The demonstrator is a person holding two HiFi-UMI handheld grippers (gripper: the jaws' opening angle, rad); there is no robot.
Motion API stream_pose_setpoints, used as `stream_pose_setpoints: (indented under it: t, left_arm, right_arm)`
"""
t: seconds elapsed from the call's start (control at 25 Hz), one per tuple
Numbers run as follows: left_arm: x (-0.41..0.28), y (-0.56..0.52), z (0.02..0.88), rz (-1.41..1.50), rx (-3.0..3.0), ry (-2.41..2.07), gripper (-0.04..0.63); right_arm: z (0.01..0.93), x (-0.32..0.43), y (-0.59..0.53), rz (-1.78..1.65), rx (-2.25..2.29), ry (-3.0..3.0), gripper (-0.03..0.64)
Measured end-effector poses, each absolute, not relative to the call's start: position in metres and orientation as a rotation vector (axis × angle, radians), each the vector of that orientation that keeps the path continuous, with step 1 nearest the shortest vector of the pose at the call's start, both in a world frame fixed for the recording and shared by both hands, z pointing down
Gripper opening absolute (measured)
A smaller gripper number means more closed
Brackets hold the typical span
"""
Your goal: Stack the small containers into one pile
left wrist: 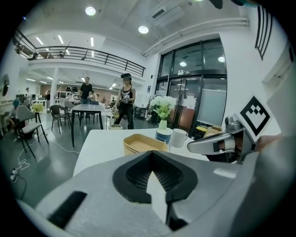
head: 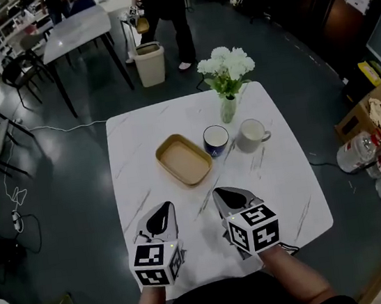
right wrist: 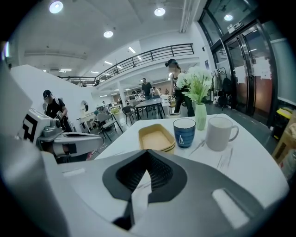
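Note:
A tan rectangular container (head: 184,159) lies in the middle of the white marble table (head: 280,191); its side shows stacked rim lines, as of nested containers (left wrist: 141,142) (right wrist: 156,137). Just right of it stand a blue cup (head: 215,139) (right wrist: 184,133) and a white mug (head: 251,134) (right wrist: 219,133). My left gripper (head: 162,213) (left wrist: 150,157) and right gripper (head: 226,195) (right wrist: 147,158) hover side by side over the near part of the table, well short of the container. Both are shut with nothing between the jaws. Each shows in the other's view: the right gripper (left wrist: 217,143), the left gripper (right wrist: 69,139).
A glass vase with white flowers (head: 226,83) (right wrist: 200,115) stands behind the cup and mug. Beyond the table a person (head: 167,10) stands by a beige bin (head: 150,63), next to another table (head: 78,30). A cardboard box (head: 372,115) and plastic bottles (head: 359,152) lie on the floor at right.

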State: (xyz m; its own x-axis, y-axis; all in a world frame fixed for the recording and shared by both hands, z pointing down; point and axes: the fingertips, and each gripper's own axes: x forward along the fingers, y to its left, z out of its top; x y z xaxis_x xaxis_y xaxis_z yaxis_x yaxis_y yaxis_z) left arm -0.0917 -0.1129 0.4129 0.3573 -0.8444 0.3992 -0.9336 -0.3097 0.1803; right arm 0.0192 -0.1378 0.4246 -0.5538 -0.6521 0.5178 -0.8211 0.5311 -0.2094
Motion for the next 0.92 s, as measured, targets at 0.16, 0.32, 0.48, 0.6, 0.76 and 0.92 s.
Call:
stream_pose_setpoints:
  t: [0.16,0.32,0.48,0.6,0.76,0.92]
  left_arm:
    - [-0.0903,-0.1095,0.4155,0.324,2.238,-1.556,-0.003]
    - [-0.0884,-0.1089,0.4153,0.326,2.242,-1.548,-0.003]
    - [-0.0844,-0.1073,0.4152,0.318,2.242,-1.544,-0.003]
    - [-0.0825,-0.1057,0.4145,0.318,2.244,-1.541,-0.003]
    - [-0.0835,-0.1027,0.4147,0.325,2.237,-1.547,-0.003]
    - [-0.0842,-0.1035,0.4154,0.327,2.232,-1.551,-0.003]
  right_arm:
    - [0.4258,0.0191,-0.1352,0.620,1.199,-2.400,0.000]
    - [0.4242,0.0182,-0.1335,0.627,1.197,-2.414,0.000]
    - [0.4225,0.0193,-0.1333,0.634,1.193,-2.423,0.000]
    - [0.4216,0.0187,-0.1325,0.633,1.185,-2.429,0.000]
    - [0.4216,0.0176,-0.1309,0.644,1.171,-2.437,0.000]
    - [0.4225,0.0158,-0.1314,0.666,1.158,-2.447,0.000]
